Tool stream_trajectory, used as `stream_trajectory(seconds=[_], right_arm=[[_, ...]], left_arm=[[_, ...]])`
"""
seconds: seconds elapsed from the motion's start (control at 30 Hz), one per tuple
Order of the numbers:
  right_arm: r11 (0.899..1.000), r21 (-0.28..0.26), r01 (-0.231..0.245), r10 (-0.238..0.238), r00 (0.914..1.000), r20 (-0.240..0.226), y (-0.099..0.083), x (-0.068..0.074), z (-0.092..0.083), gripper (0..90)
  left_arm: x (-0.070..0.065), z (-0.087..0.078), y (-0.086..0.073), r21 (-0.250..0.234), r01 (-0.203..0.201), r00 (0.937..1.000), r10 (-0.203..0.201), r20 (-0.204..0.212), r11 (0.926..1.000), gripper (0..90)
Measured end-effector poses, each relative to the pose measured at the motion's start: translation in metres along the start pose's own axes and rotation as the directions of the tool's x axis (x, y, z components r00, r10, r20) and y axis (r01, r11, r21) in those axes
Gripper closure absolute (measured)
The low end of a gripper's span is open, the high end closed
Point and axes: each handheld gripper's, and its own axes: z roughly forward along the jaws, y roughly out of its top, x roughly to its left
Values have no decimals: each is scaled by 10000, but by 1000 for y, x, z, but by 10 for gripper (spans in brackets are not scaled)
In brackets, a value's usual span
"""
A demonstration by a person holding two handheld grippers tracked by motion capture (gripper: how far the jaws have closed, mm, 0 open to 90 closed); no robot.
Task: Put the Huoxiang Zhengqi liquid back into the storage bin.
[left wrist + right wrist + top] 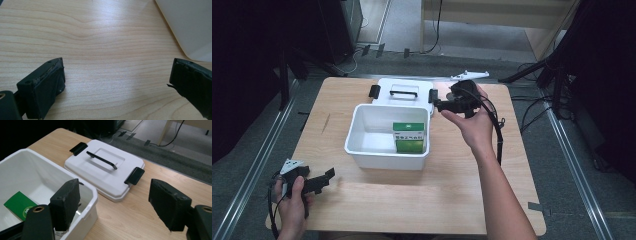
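Observation:
An open white plastic box (371, 134) stands mid-table with a green carton (409, 136) upright inside it at the right. Its white lid (404, 91), with a black handle and two black clips, lies flat just behind the box. My right gripper (438, 105) hovers at the box's far right corner, beside the lid, jaws pointing left. In the right gripper view it (115, 188) is open and holds nothing, with the lid (105, 170), the box (37, 170) and the carton (17, 203) ahead. My left gripper (327, 176) rests at the near left, open (117, 66) over bare wood.
A small white plastic part (469, 75) lies at the table's far edge behind the right hand. The box's corner (190, 25) shows at the upper right of the left gripper view. Dark stands and cables surround the wooden table (422, 195).

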Motion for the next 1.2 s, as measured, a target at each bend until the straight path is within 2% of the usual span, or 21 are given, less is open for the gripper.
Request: stream_trajectory(seconds=[0.07,0.17,0.3,0.43,0.5,0.57,0.63,0.67,0.73,0.8,0.87,0.93,1.07,1.2], right_arm=[[9986,-417,-339,351,9990,282,-5,-2,-4,261],[9905,-1032,-903,954,9944,454,-14,-7,-10,260],[9806,-1257,-1506,1586,9858,558,-25,-14,-15,231],[9698,-1443,-1965,2130,9710,1090,-37,-21,-23,184],[9691,-1482,-1970,2178,9658,1407,-44,-24,-27,132],[9647,-1607,-2087,2311,9632,1368,-51,-27,-30,108],[9625,-1658,-2147,2387,9606,1420,-59,-30,-33,40],[9641,-1650,-2080,2312,9633,1361,-64,-32,-34,6],[9641,-1691,-2047,2283,9643,1342,-73,-35,-36,0],[9654,-1830,-1860,2164,9625,1638,-81,-37,-39,0],[9670,-1928,-1663,2059,9562,2081,-91,-38,-41,0],[9651,-2044,-1636,2103,9495,2330,-99,-40,-44,0],[9616,-2176,-1674,2240,9366,2694,-116,-45,-49,0],[9596,-2275,-1657,2288,9300,2878,-134,-48,-54,0]], left_arm=[[0,0,0,10,-22,10000,22,-2,10000,10],[0,0,0,11,-10,10000,10,-8,10000,10],[0,0,0,24,-20,10000,20,-10,10000,10],[0,0,0,9,-14,10000,14,-9,10000,10],[0,0,0,9,-28,10000,28,-12,10000,10],[0,0,0,9,-24,10000,24,-23,10000,10],[0,0,0,3,-27,10000,27,-26,10000,10],[0,0,0,-2,-38,10000,38,-29,10000,10],[-1,0,0,-31,-50,10000,50,-22,10000,10],[-1,-1,0,-54,-55,10000,55,-15,10000,10],[-1,-1,0,-82,-65,10000,64,-29,9999,10],[-1,-1,-1,-113,-87,10000,86,-51,9999,10],[-2,-1,-1,-119,-125,9999,124,-118,9999,10],[-2,-1,0,-102,-115,9998,113,-132,9999,10]])
